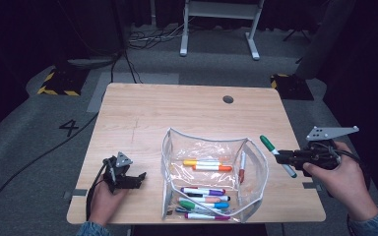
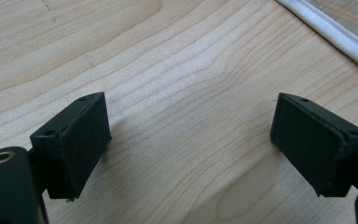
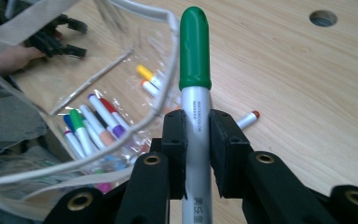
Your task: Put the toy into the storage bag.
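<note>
Big light-wood table (image 1: pixel 142 118) underneath everything, then the clear plastic pouch (image 1: pixel 211 147) with white piping standing open near the front edge, loaded with markers: an orange pair (image 1: pixel 207 165) up top, a mixed bunch (image 1: pixel 204 201) lower down, plus a red-tipped one (image 1: pixel 242 167) leaning at the pouch's right wall. Floppy and probably slippery, that pouch, so likely to sag or slide if nudged at the rim. Left gripper (image 1: pixel 126 180) parked low on the wood beside the pouch, jaws spread wide with nothing between them. Right gripper (image 1: pixel 286 158) off past the pouch's right side, clamped around the grey barrel of the green-capped marker (image 1: pixel 277 155), cap (image 3: pixel 194 46) pointing forward. Light and stiff, that marker, but smooth and round, so prone to twisting in the pads; mid-barrel hold looked sensible, well below the cap.
</note>
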